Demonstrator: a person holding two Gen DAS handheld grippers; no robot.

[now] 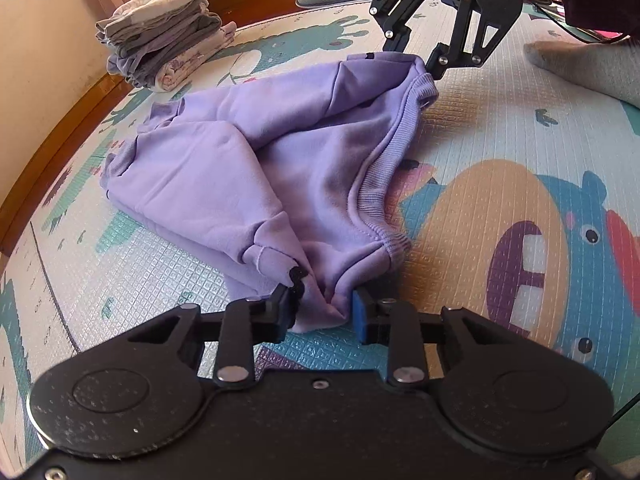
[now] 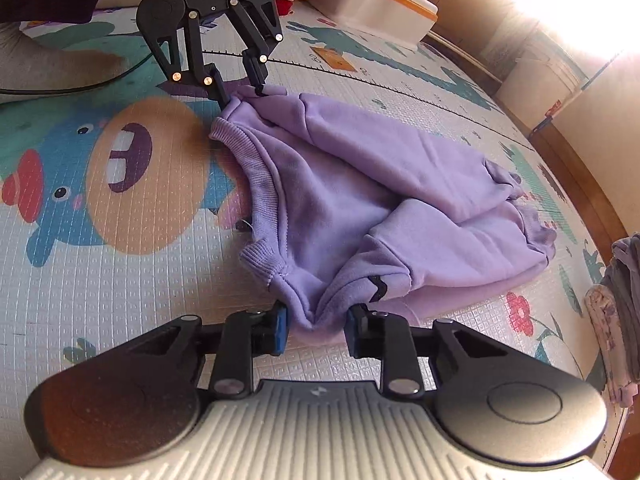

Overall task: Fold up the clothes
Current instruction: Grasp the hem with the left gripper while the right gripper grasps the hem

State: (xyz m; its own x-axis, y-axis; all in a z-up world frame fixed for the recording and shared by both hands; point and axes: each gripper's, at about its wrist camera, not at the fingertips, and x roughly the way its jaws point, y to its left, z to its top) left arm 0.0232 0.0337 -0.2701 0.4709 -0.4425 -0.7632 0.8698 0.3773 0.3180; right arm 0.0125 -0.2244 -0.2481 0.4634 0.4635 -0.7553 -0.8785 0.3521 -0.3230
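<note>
Both the left gripper and right gripper pinch the lilac sweatshirt in narrow jaws on the play mat; white storage box stays lidded.

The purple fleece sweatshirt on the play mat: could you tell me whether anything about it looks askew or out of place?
Yes. The purple fleece sweatshirt lies bunched and lopsided on the cartoon-printed play mat, its sleeves folded unevenly across the body. The left gripper and right gripper each pinch a corner. No damage or spill shows.
</note>
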